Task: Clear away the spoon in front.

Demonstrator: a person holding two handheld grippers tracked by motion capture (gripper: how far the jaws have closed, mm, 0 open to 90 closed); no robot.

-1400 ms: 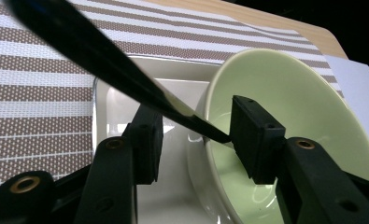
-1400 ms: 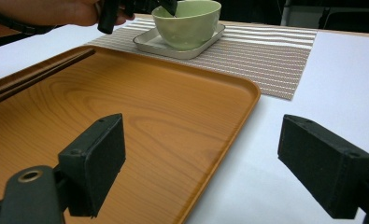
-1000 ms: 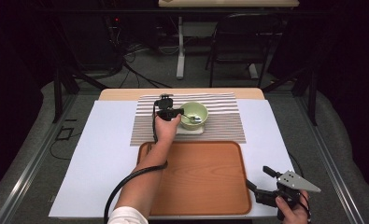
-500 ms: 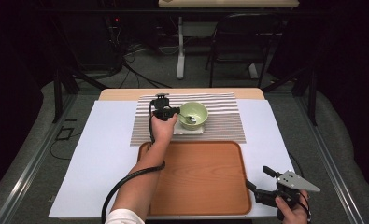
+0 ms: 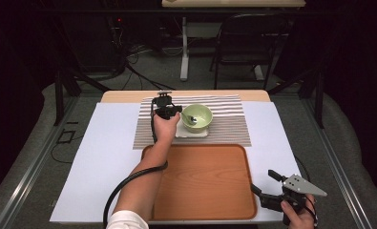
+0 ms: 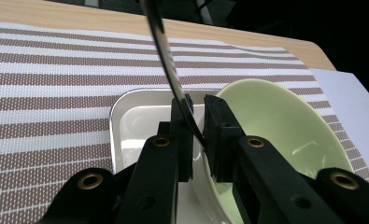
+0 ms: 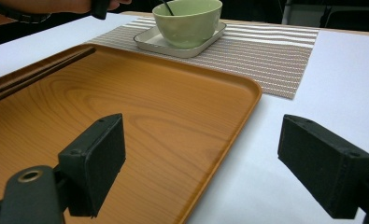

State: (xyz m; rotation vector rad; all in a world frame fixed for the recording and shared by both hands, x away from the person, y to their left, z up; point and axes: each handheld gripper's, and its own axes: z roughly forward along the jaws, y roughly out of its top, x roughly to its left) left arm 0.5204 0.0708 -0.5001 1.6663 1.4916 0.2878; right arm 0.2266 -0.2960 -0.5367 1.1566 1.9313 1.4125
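Spoon (image 6: 173,74) handle now sits between the left tongs' (image 6: 197,126) jaws: dark thin shaft rising out of the green bowl (image 6: 275,126), leaning up and away past the rim. Those jaws have just been closing, and in the left gripper view the gap is down to about the handle's width, pads right on it or all but. I read that as the grip just made or a hair short of it; contact on the far pad is hard to confirm.

Spoon's head lies inside the bowl (image 5: 197,116) per the high view. Bowl stands on a small white square dish (image 5: 192,132), which sits on the striped mat (image 5: 226,125) toward the worktop's far edge, roughly centred. Left hand hasn't shifted much across the frames, only the jaws moved.

Meaning: approach is done, next is likely a lift of the spoon clear of the bowl. Risk is the thin handle twisting or slipping between flat pads, and dragging the bowl if the head catches the rim.

Wooden tray (image 5: 205,181) lies bare at the near edge, likely the drop-off. Right tongs (image 7: 201,168) idle with jaws spread wide, nothing between them, parked off the tray's near right corner over the white sheet (image 5: 105,157).
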